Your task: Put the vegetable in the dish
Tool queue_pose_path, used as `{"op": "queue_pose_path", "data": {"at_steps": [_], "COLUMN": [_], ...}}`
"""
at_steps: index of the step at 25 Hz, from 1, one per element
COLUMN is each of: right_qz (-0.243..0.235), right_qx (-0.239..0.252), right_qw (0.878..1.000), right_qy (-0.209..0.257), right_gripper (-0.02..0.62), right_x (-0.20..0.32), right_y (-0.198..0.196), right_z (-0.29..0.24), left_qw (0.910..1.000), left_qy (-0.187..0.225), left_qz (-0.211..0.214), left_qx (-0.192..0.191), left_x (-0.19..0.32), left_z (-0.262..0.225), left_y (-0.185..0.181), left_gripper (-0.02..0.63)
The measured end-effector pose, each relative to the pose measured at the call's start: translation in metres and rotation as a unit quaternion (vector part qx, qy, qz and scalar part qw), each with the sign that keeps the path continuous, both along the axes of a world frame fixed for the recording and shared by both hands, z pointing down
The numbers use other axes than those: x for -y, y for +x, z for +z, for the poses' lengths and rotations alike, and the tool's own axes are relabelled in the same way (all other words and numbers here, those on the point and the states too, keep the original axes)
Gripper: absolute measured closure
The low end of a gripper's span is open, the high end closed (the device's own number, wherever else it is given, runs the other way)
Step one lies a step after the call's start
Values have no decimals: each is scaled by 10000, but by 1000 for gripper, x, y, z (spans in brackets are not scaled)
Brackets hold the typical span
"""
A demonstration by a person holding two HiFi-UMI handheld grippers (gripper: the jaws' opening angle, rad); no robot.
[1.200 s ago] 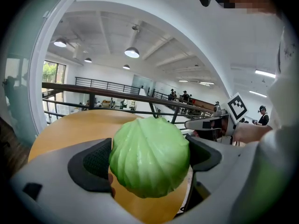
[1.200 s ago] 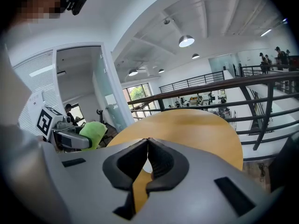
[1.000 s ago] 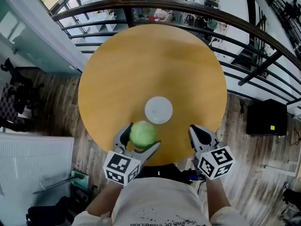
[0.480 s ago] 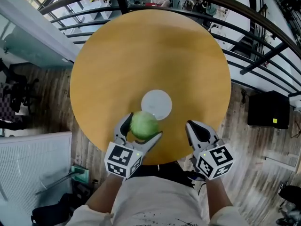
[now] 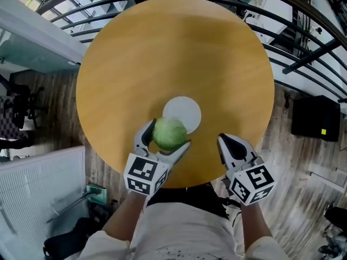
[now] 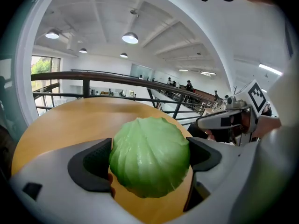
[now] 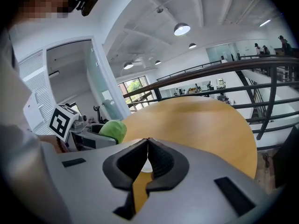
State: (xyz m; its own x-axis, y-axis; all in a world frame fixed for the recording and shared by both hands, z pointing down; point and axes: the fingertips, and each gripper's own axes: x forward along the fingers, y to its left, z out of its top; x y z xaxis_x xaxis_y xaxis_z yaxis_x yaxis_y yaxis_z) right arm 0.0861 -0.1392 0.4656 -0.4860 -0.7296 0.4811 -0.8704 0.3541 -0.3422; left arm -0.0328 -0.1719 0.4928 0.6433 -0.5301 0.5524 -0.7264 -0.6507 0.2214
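Observation:
A round green cabbage (image 5: 169, 132) is clamped between the jaws of my left gripper (image 5: 166, 135), held above the near part of the round wooden table (image 5: 135, 64). It overlaps the near-left edge of the small white dish (image 5: 183, 112). In the left gripper view the cabbage (image 6: 149, 155) fills the space between both pads. My right gripper (image 5: 230, 142) hovers at the table's near right edge, its jaws shut with nothing between them (image 7: 147, 158). From the right gripper view the cabbage (image 7: 113, 129) shows at the left, and the dish is mostly hidden behind the jaws.
A dark metal railing (image 5: 303, 42) curves round the far and right sides of the table. A black box (image 5: 315, 118) stands on the wooden floor at the right. A white slatted panel (image 5: 38, 199) lies at the lower left.
My left gripper has carried the cabbage forward, from short of the dish to over its near edge. The right gripper has kept its place, and the head view has shifted toward the table.

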Motion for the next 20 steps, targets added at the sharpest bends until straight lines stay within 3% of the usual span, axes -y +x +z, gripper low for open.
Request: {"op": "queue_pose_path", "data": {"at_steps": [20], "right_qz": [120], "right_qx": [149], "right_qw": [9993], "right_qy": [-332], "right_gripper": [571], "right_x": [21], "right_y": [13], "right_z": [43], "left_qw": [9946], "left_qy": [-360], "left_qz": [568], "left_qx": [784], "left_x": [38], "left_z": [88], "left_y": [19], "left_gripper": [118]}}
